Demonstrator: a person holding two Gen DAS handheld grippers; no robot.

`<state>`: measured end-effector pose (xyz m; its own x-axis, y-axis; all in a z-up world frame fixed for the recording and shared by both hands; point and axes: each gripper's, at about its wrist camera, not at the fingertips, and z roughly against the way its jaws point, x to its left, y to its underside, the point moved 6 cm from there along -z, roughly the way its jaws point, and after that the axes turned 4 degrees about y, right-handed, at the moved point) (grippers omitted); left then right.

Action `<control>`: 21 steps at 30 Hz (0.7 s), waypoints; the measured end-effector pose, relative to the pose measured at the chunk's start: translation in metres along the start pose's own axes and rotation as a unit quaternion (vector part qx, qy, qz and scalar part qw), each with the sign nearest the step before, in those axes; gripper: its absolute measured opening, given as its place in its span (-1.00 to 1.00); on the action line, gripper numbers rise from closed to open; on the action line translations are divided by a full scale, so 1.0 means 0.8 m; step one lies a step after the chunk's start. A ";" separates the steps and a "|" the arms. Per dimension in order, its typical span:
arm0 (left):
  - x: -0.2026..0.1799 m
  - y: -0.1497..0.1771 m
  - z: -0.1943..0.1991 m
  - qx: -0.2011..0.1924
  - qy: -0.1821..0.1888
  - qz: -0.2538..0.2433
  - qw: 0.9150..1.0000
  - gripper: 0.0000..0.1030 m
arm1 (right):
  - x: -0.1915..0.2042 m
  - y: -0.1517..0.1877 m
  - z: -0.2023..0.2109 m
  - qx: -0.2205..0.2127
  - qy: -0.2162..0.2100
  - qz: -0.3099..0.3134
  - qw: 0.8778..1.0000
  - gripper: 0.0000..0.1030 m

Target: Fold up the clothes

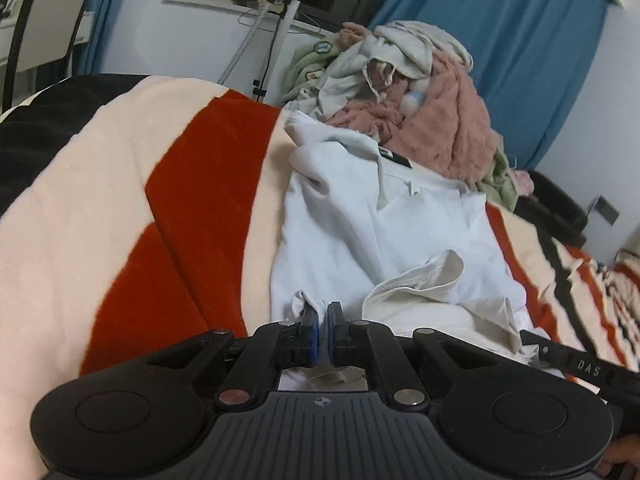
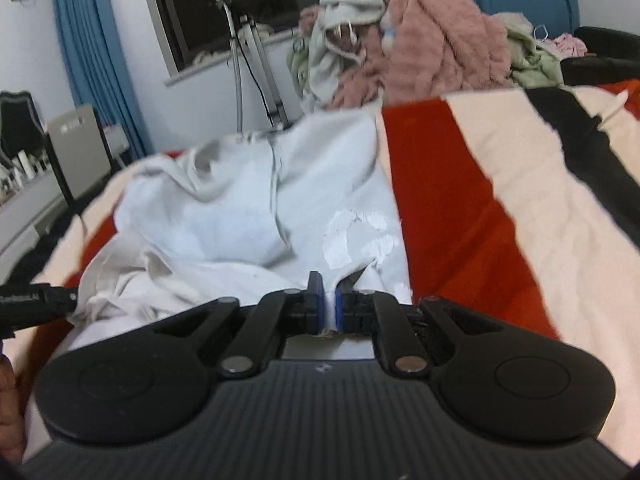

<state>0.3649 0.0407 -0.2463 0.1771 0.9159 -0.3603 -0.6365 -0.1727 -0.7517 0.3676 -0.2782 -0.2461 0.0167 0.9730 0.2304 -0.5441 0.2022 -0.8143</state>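
A: What's the shirt (image 1: pixel 348 216) like?

B: Pale, white-blue, spread rumpled over a striped blanket, collar end far off, one sleeve bunched up top. A cream piece (image 1: pixel 432 284) lies crumpled on its near part.

A: Any print?

B: White cracked logo (image 2: pixel 356 236) near the hem, I think; it's blurry. Hem is pinched up at two spots.

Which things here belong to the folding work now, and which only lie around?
In the job: white garment, left gripper, right gripper, both shut on its near edge.

Lying about: clothes pile, striped blanket, blue curtains, chair.
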 end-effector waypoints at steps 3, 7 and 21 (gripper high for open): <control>-0.003 -0.003 0.004 -0.003 -0.001 -0.008 1.000 -0.86 | 0.001 0.000 0.001 0.002 0.006 0.004 1.000 -0.81; -0.013 -0.008 0.032 -0.002 0.000 -0.019 1.000 -0.36 | 0.002 -0.008 0.022 0.004 0.010 -0.006 1.000 -0.25; -0.096 0.004 0.257 -0.103 0.032 -0.103 0.989 0.88 | 0.049 -0.016 0.208 -0.087 0.001 0.047 0.995 0.68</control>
<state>0.1954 0.0446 -0.1074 0.3384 0.9154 -0.2182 -0.4165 -0.0622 -0.9070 0.2353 -0.2614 -0.1379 -0.0250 0.9887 0.1478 -0.3904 0.1265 -0.9119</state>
